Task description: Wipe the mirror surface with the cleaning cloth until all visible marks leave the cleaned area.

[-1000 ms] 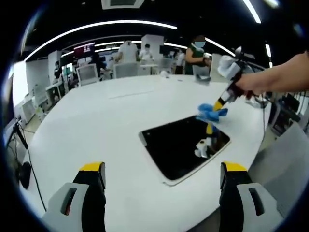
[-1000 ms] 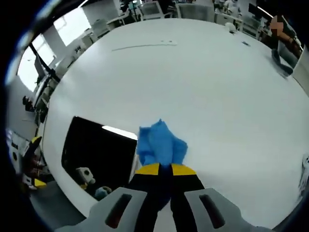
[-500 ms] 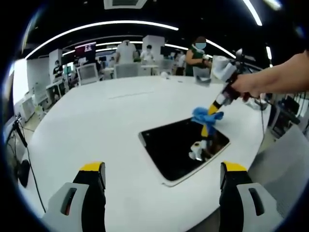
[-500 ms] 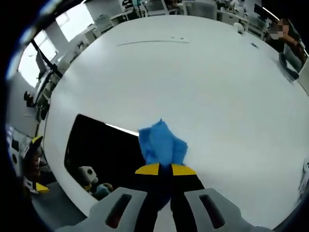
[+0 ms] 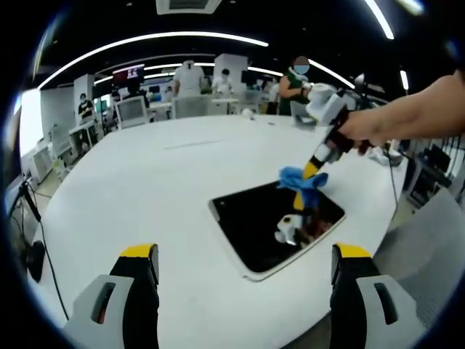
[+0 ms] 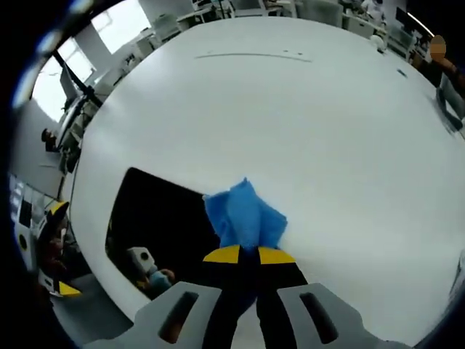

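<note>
Mirror (image 5: pixel 276 225) glass is seen lying flat on the white round surface (image 5: pixel 145 189), toward its right near part in the left gripper view, as a dark rounded rectangle with a pale rim. In the right gripper view the mirror (image 6: pixel 160 218) is shown to the left of the jaws, dark, with a small reflection of the gripper in it.

A blue cleaning cloth (image 5: pixel 299 179) is pinched by the right gripper (image 5: pixel 312 169), whose yellow-tipped jaws are closed on it. The cloth is pressed at the far right edge of the mirror, touching the glass. The right gripper is held by a person's hand (image 5: pixel 363 131), with the bare forearm reaching in from the right.

In the right gripper view the right gripper (image 6: pixel 249 254) is seen with its jaws drawn together on the cleaning cloth (image 6: pixel 243 214), which is bunched and spread just ahead of the tips, lying over the mirror's right border and partly on the white surface (image 6: pixel 327 131).

The left gripper (image 5: pixel 247 258) is held near and low, well apart from the mirror, with its two jaws spread wide and nothing between them.

Behind the surface, desks, chairs and several standing people (image 5: pixel 294 83) are seen far off under long ceiling lights (image 5: pixel 145 40). A thin line is marked on the far part of the surface.
</note>
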`<act>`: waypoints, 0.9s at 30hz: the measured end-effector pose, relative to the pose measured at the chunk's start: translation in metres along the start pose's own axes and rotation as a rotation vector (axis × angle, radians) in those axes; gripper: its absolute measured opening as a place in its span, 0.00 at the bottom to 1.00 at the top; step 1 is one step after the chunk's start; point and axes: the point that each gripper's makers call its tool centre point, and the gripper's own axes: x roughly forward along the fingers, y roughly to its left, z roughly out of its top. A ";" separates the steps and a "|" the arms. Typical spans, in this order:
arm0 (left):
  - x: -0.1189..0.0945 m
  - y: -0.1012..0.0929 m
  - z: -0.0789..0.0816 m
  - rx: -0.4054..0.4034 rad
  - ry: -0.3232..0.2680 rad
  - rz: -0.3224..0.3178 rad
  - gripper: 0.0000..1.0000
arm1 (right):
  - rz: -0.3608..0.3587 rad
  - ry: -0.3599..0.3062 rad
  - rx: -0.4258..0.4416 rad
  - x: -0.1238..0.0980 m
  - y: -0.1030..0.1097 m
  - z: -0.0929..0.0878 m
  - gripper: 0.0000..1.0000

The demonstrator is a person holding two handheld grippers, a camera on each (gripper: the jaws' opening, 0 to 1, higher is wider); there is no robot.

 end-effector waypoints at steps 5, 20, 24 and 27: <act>0.001 0.000 0.000 -0.001 0.000 0.000 0.99 | 0.009 0.009 -0.002 0.003 0.007 0.003 0.01; 0.001 -0.001 -0.002 0.005 0.005 -0.005 0.99 | 0.049 0.038 -0.052 0.018 0.052 0.018 0.01; 0.001 -0.001 -0.002 0.008 0.009 -0.008 0.99 | 0.055 0.039 -0.058 0.018 0.062 0.020 0.01; 0.001 -0.002 -0.002 0.012 0.009 -0.010 0.99 | 0.067 0.038 -0.052 0.021 0.071 0.024 0.01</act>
